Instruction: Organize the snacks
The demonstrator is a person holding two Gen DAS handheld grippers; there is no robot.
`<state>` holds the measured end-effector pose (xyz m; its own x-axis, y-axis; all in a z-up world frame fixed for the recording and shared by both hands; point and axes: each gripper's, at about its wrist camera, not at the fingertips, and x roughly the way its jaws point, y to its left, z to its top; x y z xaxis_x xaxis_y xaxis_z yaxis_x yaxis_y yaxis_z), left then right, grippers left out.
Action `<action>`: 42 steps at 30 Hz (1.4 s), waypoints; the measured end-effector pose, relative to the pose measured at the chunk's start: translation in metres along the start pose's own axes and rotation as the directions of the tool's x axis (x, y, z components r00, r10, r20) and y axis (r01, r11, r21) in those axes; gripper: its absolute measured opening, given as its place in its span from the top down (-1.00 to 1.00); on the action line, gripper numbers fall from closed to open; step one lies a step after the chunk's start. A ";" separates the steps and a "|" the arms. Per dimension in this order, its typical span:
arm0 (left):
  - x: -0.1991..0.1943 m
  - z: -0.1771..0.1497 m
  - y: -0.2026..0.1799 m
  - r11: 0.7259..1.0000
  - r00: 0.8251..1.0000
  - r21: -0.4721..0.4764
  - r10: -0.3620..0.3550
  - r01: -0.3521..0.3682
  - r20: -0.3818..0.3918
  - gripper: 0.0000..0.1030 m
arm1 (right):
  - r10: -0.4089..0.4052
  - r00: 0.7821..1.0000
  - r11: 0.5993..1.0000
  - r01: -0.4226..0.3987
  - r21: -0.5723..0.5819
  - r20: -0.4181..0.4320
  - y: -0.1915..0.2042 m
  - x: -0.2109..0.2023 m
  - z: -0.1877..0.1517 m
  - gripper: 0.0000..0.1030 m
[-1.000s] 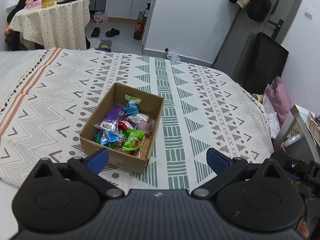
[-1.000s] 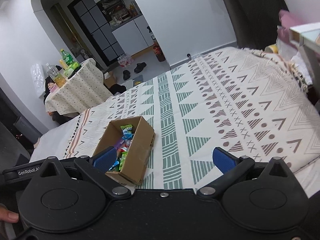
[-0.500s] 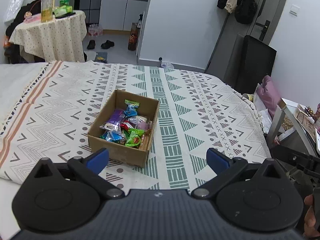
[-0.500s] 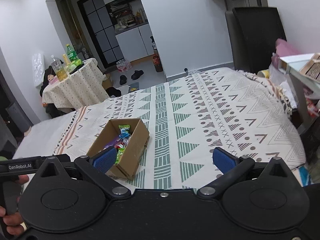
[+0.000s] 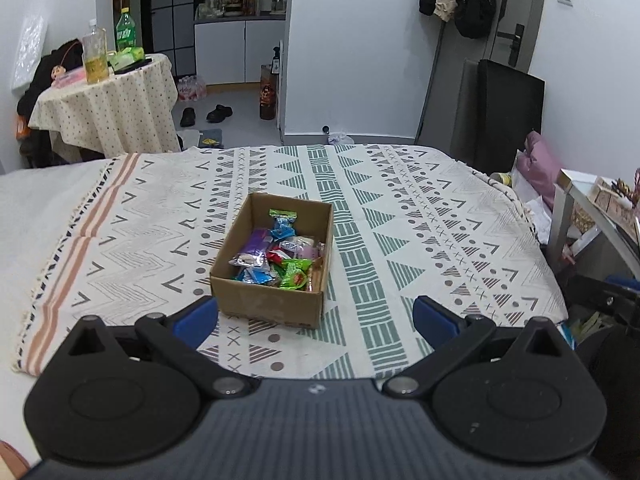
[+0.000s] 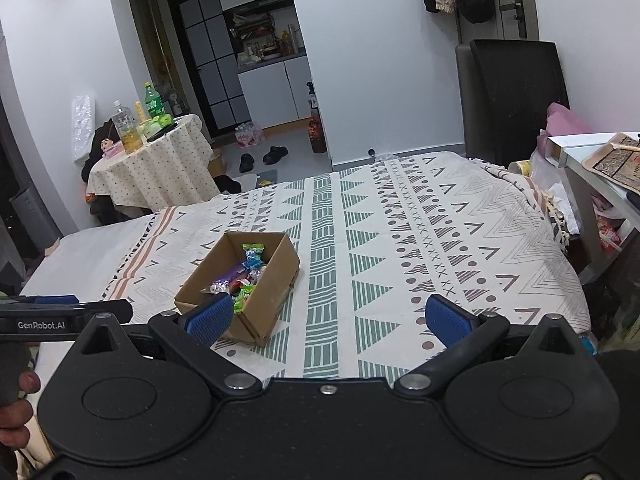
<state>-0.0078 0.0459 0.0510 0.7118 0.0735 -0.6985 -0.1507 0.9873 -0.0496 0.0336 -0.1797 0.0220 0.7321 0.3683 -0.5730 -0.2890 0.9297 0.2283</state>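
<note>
All the wrapped snacks (image 5: 280, 254) lie inside the cardboard box (image 5: 267, 305) on the bed (image 5: 420, 224); none is seen on the blanket outside it, so the task looks nearly finished. The left hand-held gripper (image 5: 314, 316) and the right hand-held gripper (image 6: 330, 318) both stand wide apart, holding nothing.

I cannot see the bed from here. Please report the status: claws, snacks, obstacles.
Left claw open, empty. Right claw open, empty. Snacks all inside cardboard box on patterned blanket. Nothing between claws and box.
</note>
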 end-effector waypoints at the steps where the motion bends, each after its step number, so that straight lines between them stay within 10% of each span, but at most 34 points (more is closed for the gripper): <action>1: -0.001 -0.001 0.001 1.000 1.000 0.005 0.001 -0.001 0.001 -1.00 | 0.000 1.000 1.000 0.000 -0.002 0.003 0.001 -0.001 -0.001 -1.00; 42: -0.007 -0.010 0.008 1.000 1.000 0.025 0.008 -0.008 -0.014 -1.00 | 0.048 0.999 0.998 -0.048 -0.036 -0.017 0.014 -0.001 -0.003 -1.00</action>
<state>-0.0204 0.0515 0.0483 0.7010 0.0795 -0.7087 -0.1389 0.9900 -0.0263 0.0273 -0.1672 0.0237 0.7070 0.4124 -0.5746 -0.3462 0.9102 0.2273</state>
